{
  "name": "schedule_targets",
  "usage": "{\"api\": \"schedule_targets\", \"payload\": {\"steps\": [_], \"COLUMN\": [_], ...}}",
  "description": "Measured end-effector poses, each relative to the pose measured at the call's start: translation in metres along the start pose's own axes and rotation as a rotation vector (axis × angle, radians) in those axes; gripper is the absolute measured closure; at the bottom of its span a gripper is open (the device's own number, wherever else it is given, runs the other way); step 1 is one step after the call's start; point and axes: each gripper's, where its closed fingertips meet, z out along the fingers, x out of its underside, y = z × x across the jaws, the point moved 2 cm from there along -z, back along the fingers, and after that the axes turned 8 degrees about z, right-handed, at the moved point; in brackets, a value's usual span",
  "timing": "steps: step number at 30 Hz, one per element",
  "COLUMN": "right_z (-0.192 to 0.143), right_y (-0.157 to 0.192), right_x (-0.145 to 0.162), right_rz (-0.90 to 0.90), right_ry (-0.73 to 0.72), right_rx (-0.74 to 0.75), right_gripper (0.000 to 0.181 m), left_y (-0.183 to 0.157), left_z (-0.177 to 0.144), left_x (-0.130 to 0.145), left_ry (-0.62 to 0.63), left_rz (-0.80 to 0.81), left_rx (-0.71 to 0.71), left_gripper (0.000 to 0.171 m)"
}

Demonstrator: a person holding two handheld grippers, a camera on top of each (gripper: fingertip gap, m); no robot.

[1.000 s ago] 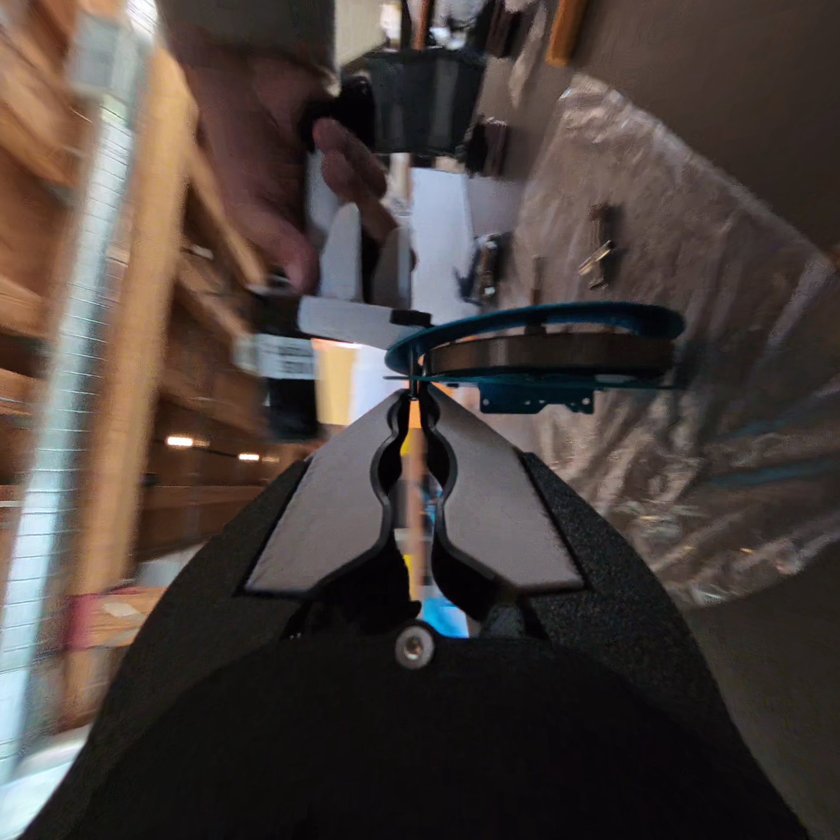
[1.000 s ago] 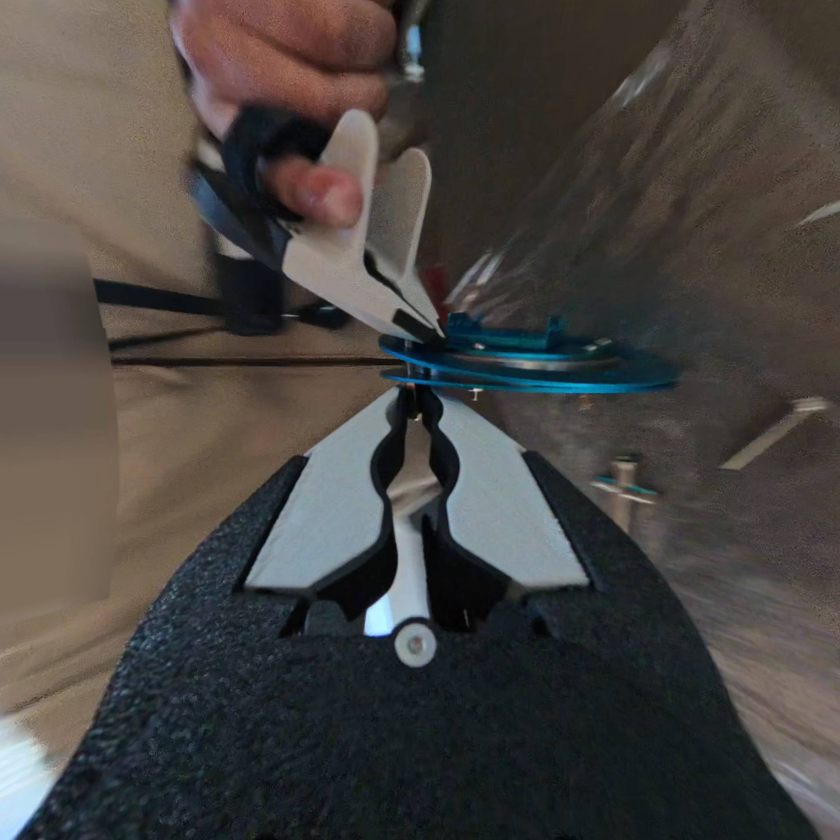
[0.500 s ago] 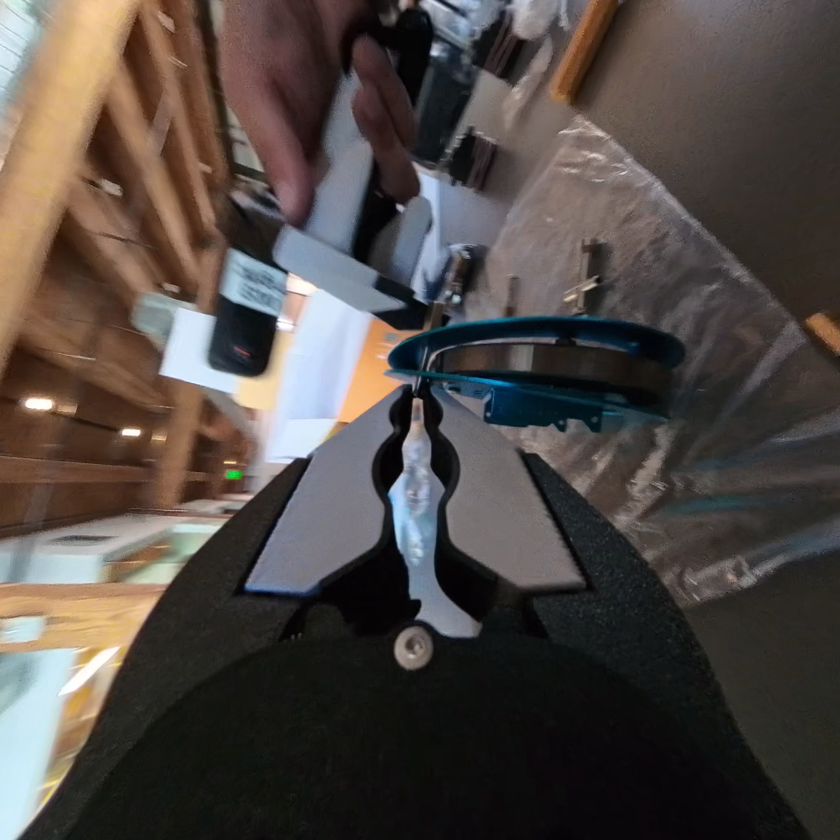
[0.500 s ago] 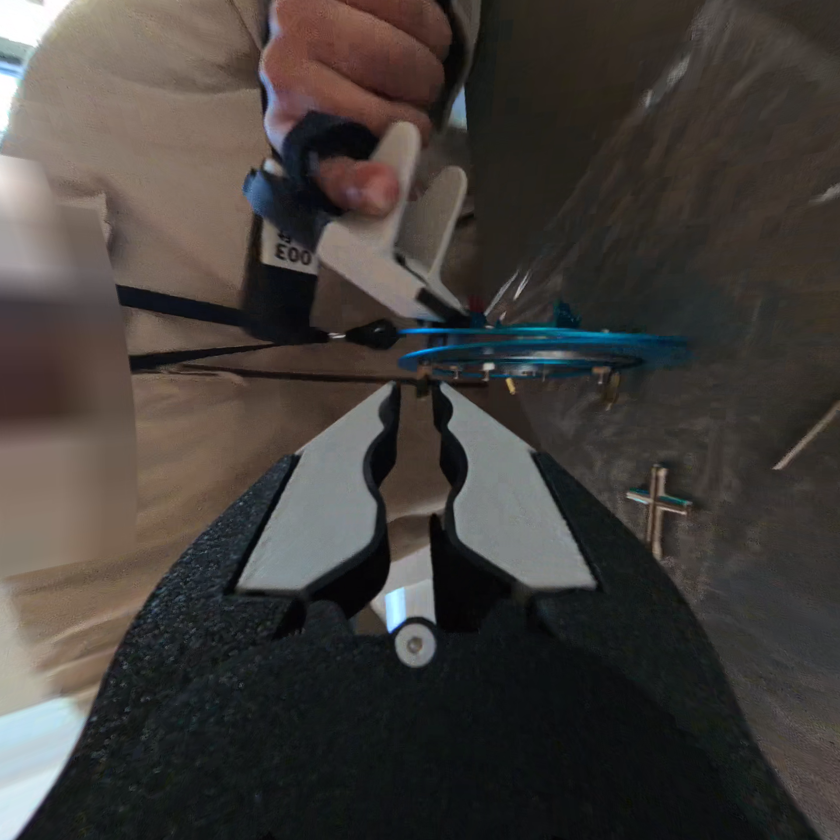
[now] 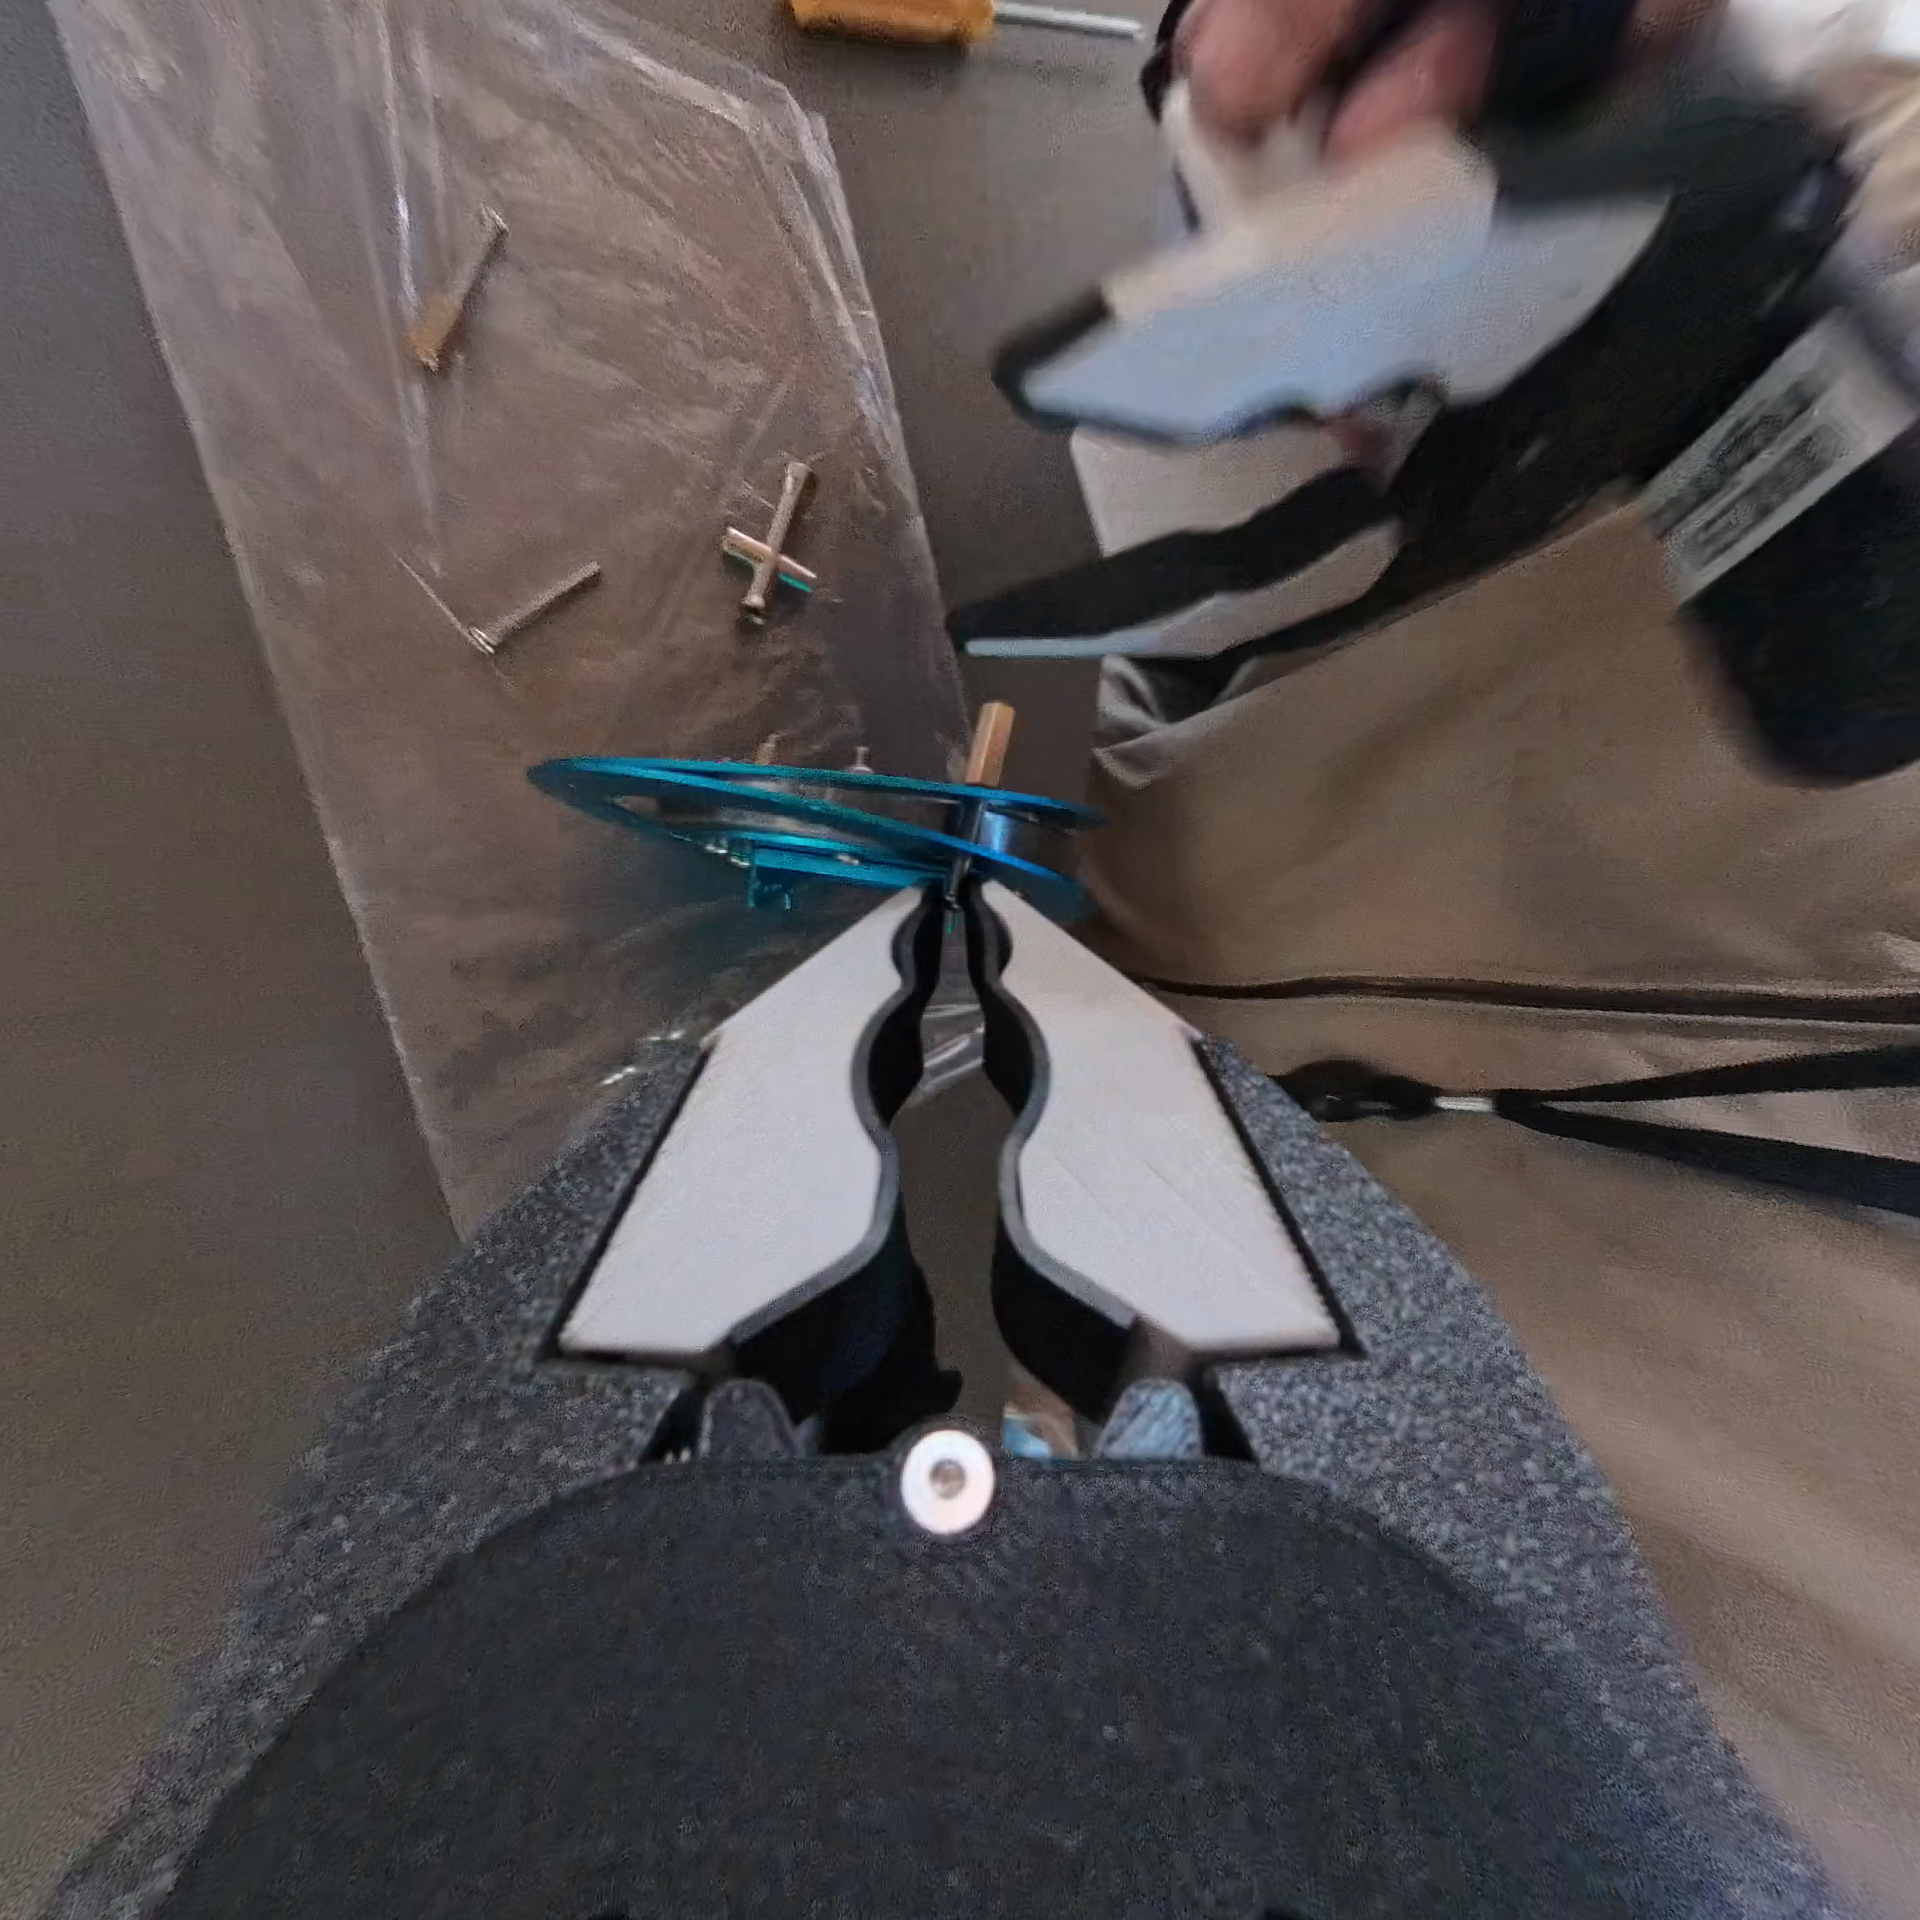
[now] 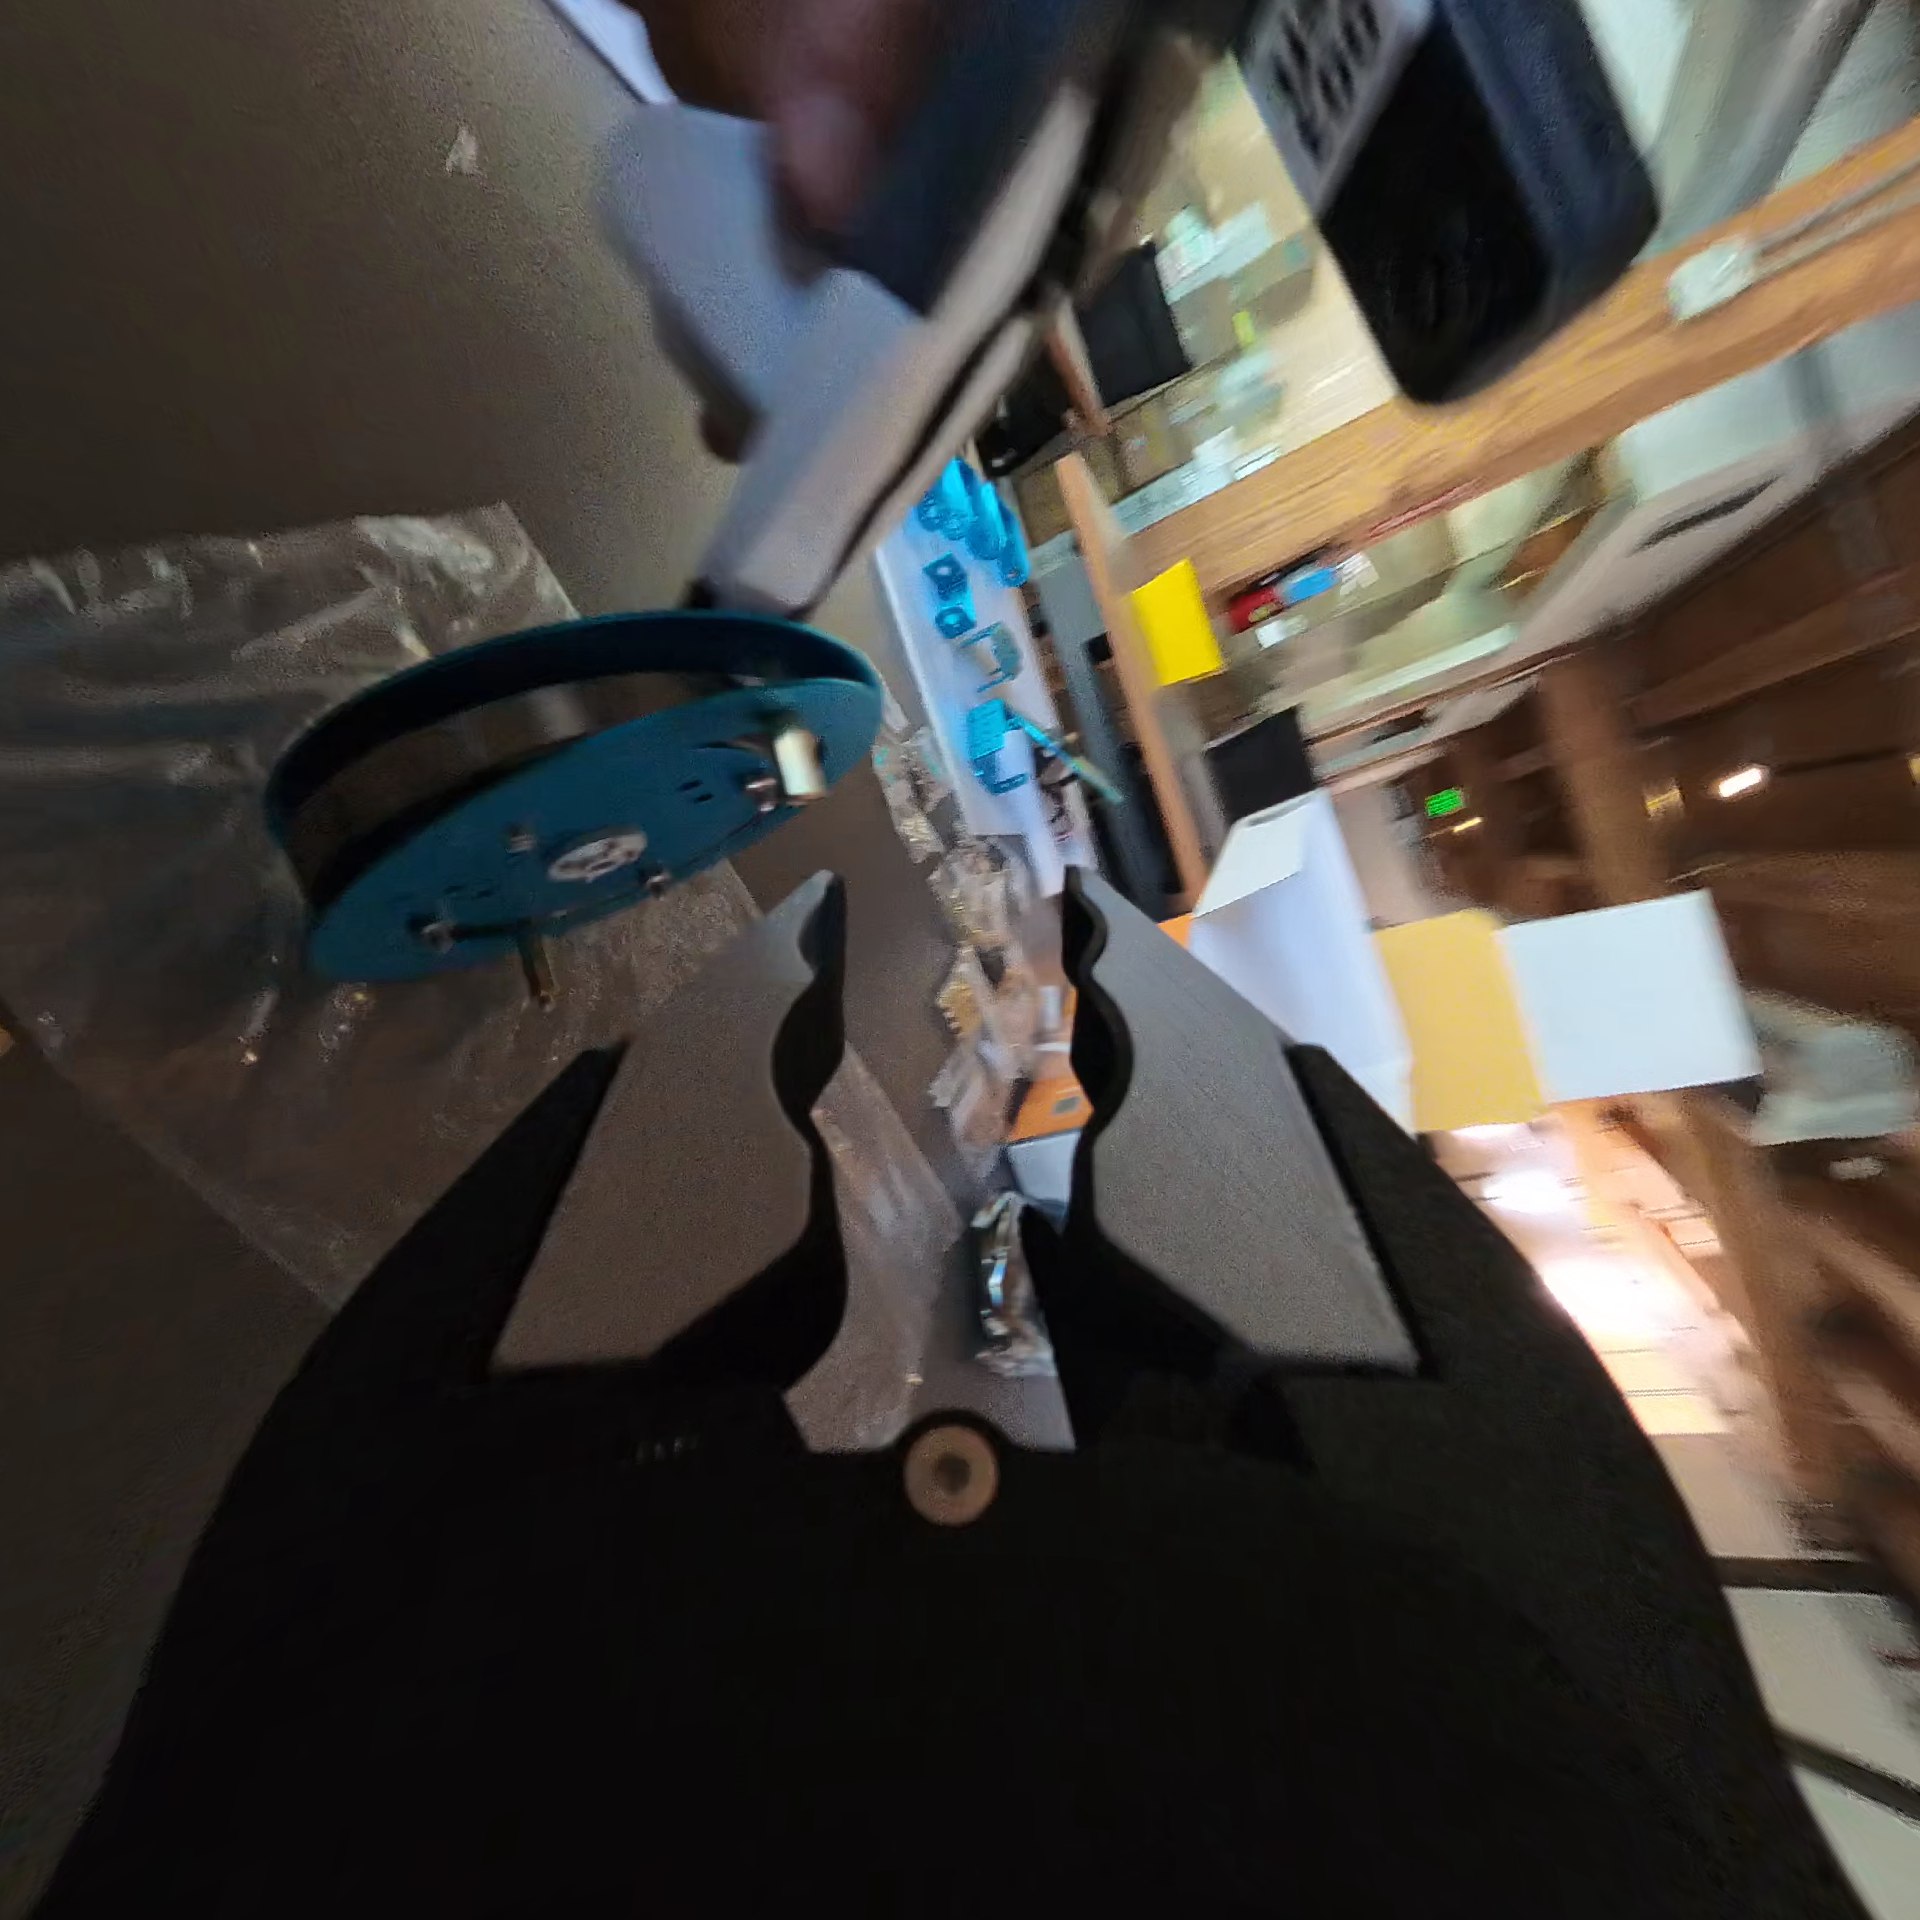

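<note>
The left gripper has its fingers nearly closed, pinching the rim of a blue disc assembly, two round plates with a dark ring between them, held in the air above a clear plastic sheet on the brown desk. The right gripper hangs free with its fingers parted, gripping nothing, just beside the disc. Farther out on the sheet lie a cross-shaped metal part and loose screws. Beyond, blurred wooden shelves.
</note>
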Motion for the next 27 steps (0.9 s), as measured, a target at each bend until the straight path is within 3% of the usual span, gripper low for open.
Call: {"api": "schedule_targets", "payload": {"steps": [7,11,14,16,19,21,24,27], "right_z": [0.022,0.037,0.041,0.044,0.047,0.046,0.043,0.041], "right_y": [0.028,0.018,0.019,0.018,0.018,0.017,0.021,0.02], "right_x": [-0.009,-0.011,-0.011,-0.012,-0.013,-0.012,-0.01,-0.005], "right_rz": [-0.381,-0.424,-0.394,-0.316,-0.023,0.071,0.202,0.538], "right_ry": [-0.077,-0.09,-0.078,-0.039,0.038,0.102,0.258,0.464], "right_rx": [0.168,0.266,0.218,0.097,-0.239,-0.408,-0.708,-1.102], "right_gripper": [0.15,0.166,0.176,0.177,0.178,0.178,0.178,0.178], "left_y": [0.006,0.011,0.015,0.017,0.019,0.018,0.018,0.023], "left_z": [-0.006,-0.009,-0.011,-0.013,-0.015,-0.014,-0.008,-0.004], "left_x": [-0.007,-0.006,-0.003,-0.002,-0.002,-0.002,-0.001,-0.004], "left_ry": [-0.028,-0.057,-0.067,-0.051,-0.01,0.02,0.092,0.129], "left_rz": [-0.198,-0.225,-0.141,0.044,0.318,0.506,0.803,1.083], "left_rx": [0.212,0.251,0.175,0.02,-0.265,-0.472,-0.813,-1.175], "left_gripper": [0.169,0.169,0.169,0.169,0.169,0.169,0.17,0.17]}}
